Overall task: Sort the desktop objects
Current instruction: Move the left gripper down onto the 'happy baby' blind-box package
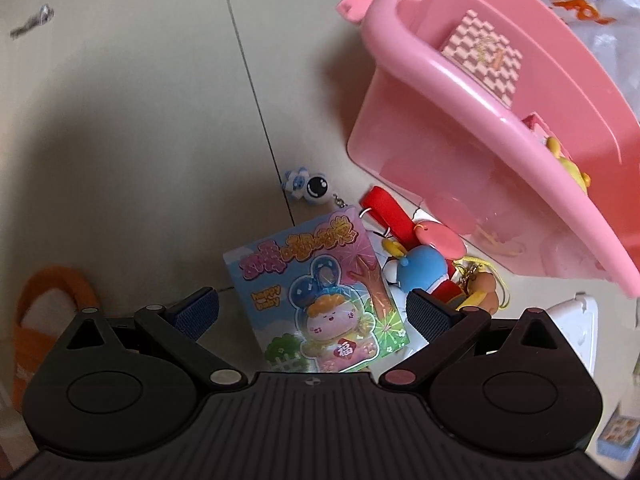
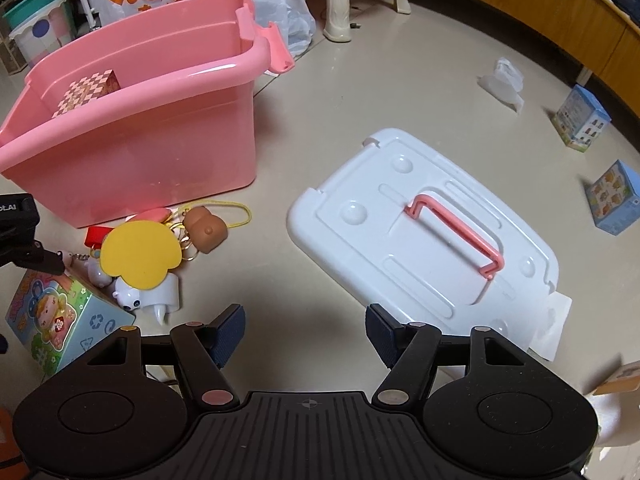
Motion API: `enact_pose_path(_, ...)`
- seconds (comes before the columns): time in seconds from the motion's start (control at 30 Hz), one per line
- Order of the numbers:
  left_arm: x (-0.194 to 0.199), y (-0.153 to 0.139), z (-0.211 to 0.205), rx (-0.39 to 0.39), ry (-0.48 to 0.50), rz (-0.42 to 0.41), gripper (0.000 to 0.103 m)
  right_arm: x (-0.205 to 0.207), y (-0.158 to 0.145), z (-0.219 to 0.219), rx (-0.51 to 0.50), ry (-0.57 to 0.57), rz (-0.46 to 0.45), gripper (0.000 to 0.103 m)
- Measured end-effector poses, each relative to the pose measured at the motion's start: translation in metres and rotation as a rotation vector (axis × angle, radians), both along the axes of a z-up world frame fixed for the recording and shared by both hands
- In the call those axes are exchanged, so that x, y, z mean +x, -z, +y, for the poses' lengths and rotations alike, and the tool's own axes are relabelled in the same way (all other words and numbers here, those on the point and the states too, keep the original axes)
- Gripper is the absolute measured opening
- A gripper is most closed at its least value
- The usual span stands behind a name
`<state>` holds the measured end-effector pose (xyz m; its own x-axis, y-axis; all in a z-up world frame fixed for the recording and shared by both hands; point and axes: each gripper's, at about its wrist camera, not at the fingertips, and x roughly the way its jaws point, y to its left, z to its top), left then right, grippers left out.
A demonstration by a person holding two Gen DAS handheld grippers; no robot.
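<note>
Down on the pale floor, the left gripper (image 1: 312, 312) hung with its jaws spread wide, and between them lay the colourful toy box (image 1: 320, 296) printed with a cartoon bunny; neither pad touched it. At about one o'clock from that box, a heap of keychain charms (image 1: 432, 264) was bunched together: a blue figure, a red strap, a brown piece on a yellow cord. A small black-and-white charm (image 1: 310, 188) sat apart at eleven o'clock from the box. The pink bin (image 1: 400, 40) stood at two o'clock, lidless, with a checkered box (image 1: 482, 58) inside it.

The right gripper (image 2: 306, 336) was likewise open and held nothing, over bare floor. The white lid (image 2: 420, 240) with its pink handle lay flat at one o'clock of it, its near edge just behind the right finger. The pink bin (image 2: 140, 140) stood at ten o'clock, with the charm heap (image 2: 160, 248) in front of it and the toy box (image 2: 60, 320) at nine o'clock. Two blue cartons (image 2: 600, 160) lay well apart at three o'clock.
</note>
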<state>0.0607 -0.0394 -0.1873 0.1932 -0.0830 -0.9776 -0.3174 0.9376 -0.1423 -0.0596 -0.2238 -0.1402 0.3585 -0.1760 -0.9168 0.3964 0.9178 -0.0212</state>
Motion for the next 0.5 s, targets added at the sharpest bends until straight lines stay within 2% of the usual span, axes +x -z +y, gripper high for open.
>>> enact_pose_path(0.3, -0.003, 0.028, 0.004, -0.034, -0.034, 0.037, 0.102, 0.0, 0.006, -0.002, 0.015, 0.007, 0.014, 0.064)
enact_pose_path(0.43, -0.01, 0.037, 0.004, -0.03, -0.02, 0.031, 0.102, 0.0, 0.008, -0.002, 0.02, 0.007, 0.02, 0.064)
enact_pose_path(0.5, -0.015, 0.04, 0.004, -0.038, -0.008, 0.02, 0.096, 0.0, 0.008, -0.002, 0.023, 0.007, 0.021, 0.065)
